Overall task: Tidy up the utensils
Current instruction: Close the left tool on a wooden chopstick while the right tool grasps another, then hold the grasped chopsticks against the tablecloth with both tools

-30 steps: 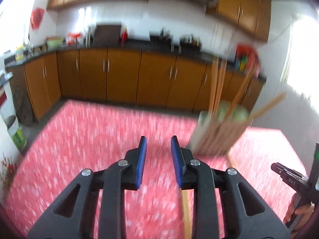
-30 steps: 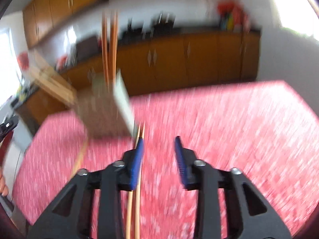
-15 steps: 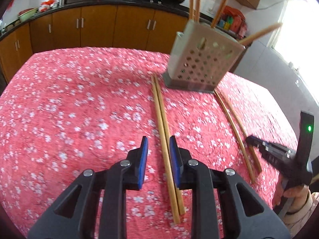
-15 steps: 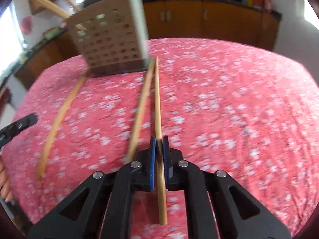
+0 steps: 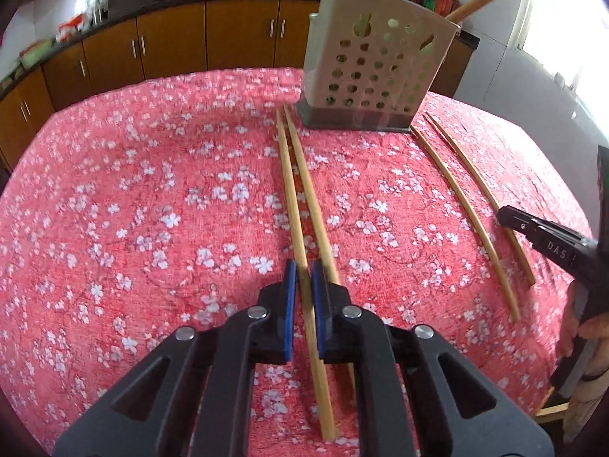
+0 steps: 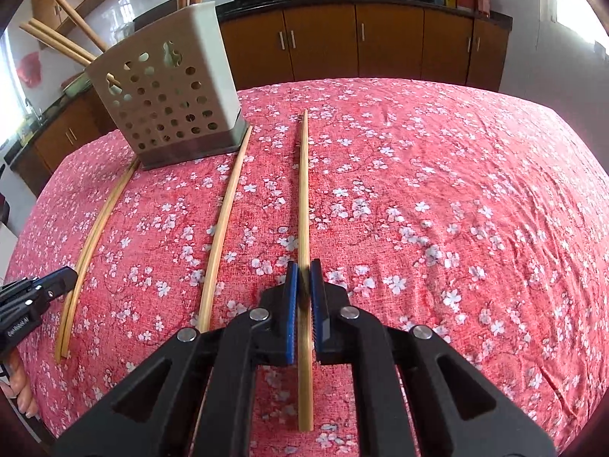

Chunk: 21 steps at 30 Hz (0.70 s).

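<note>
On the surface (image 5: 114,198), spread with a red cloth of white blossoms, a perforated beige utensil holder (image 5: 377,72) stands at the far side, a few chopsticks leaning out of its top.

Left of the holder's base, two chopsticks run toward the left wrist camera, side by side. The left claw (image 5: 302,278) has its blue pads pressed on the left one of this pair (image 5: 293,205), having just closed in; that stick's near end sticks out between the black arms. Its partner (image 5: 310,198) lies just beside it, passing under the right pad, outside the grip.

Right of the holder's base, two more chopsticks lie apart from each other. In the right wrist view, the one nearer the holder (image 6: 224,221) starts at the holder's corner and lies free on the cloth, just left of the right claw (image 6: 303,282). The outer one (image 6: 303,190) is clamped between that claw's pads, its far tip pointing past the holder's right side and its near end showing between the arms.

At the left edge of the right wrist view, the left claw's black tip sits beside the left pair. A hand (image 5: 582,327) holds the right claw's handle at the right edge of the left wrist view.
</note>
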Each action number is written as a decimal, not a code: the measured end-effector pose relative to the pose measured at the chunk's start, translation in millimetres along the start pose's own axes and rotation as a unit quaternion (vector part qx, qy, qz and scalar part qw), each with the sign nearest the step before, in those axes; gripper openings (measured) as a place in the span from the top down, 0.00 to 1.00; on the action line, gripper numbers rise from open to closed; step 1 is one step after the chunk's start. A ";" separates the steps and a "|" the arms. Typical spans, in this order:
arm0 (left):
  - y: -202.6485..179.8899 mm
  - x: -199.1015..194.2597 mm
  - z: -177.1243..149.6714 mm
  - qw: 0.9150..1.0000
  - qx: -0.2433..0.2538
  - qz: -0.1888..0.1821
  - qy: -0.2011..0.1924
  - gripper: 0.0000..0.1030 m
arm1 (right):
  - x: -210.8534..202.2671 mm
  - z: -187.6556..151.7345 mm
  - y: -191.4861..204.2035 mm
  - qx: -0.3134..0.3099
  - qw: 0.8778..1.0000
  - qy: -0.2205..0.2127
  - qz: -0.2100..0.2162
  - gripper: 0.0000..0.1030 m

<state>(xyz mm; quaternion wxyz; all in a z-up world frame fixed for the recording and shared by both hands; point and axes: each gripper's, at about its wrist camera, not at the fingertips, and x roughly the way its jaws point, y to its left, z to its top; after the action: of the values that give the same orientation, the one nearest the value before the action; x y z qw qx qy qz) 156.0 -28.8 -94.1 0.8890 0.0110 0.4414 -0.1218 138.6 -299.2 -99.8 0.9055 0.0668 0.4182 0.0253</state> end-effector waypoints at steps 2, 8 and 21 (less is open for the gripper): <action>-3.7 0.9 -0.4 1.000 0.009 0.011 -0.002 0.91 | -0.9 -0.3 1.2 -0.001 1.000 0.003 0.004 0.92; 7.9 2.9 4.4 0.999 0.000 0.047 -0.007 0.93 | 2.5 -0.5 10.8 -0.027 1.000 0.001 -0.001 0.92; 106.3 -1.0 20.9 0.991 -0.101 0.086 -0.030 0.91 | 20.7 23.6 -14.3 0.009 0.999 -0.014 -0.045 0.92</action>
<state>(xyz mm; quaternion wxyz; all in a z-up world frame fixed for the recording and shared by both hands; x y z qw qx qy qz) 195.9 71.9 -90.0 0.9057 -0.0448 0.4216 0.0005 169.8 -313.6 -102.3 0.9107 0.0566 0.4086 -0.0200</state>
